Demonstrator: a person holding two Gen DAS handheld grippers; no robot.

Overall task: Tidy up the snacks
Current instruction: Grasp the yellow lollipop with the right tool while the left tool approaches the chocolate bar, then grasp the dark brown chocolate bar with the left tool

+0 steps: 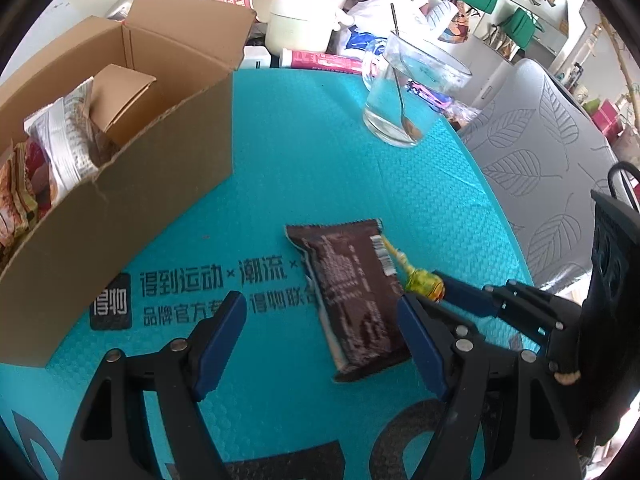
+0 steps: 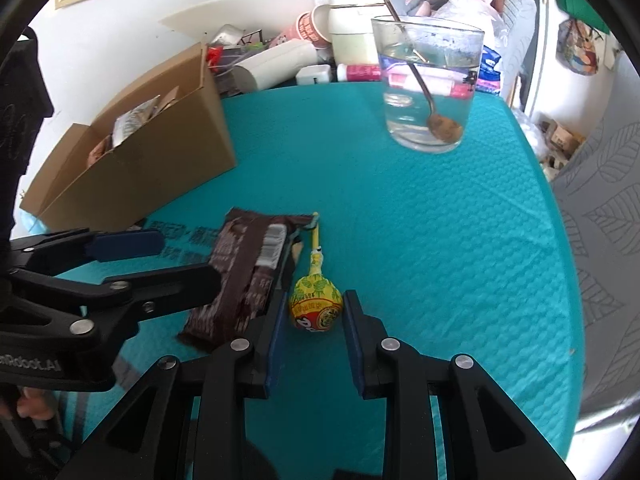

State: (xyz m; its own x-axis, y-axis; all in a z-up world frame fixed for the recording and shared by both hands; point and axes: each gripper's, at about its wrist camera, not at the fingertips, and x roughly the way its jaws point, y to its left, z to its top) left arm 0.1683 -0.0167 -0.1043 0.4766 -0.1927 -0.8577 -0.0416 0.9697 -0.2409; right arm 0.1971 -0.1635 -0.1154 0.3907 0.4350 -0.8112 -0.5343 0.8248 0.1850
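A brown snack bar (image 1: 352,296) (image 2: 244,276) lies flat on the teal mat (image 1: 304,168). My left gripper (image 1: 320,302) stands open astride it, the right pad close to the wrapper's edge and the left pad well clear. A yellow-wrapped lollipop (image 2: 316,304) (image 1: 424,286) lies just right of the bar, stick pointing away. My right gripper (image 2: 315,304) is shut on the lollipop's round head, a pad against each side. The open cardboard box (image 1: 132,216) (image 2: 160,168) at the left holds several snack packets (image 1: 60,148).
A glass of water with a spoon (image 1: 408,92) (image 2: 428,88) stands at the far right of the mat. Cups, a cream jar (image 1: 300,16) and bags crowd the far edge. A grey leaf-patterned chair (image 1: 532,132) stands beyond the right edge.
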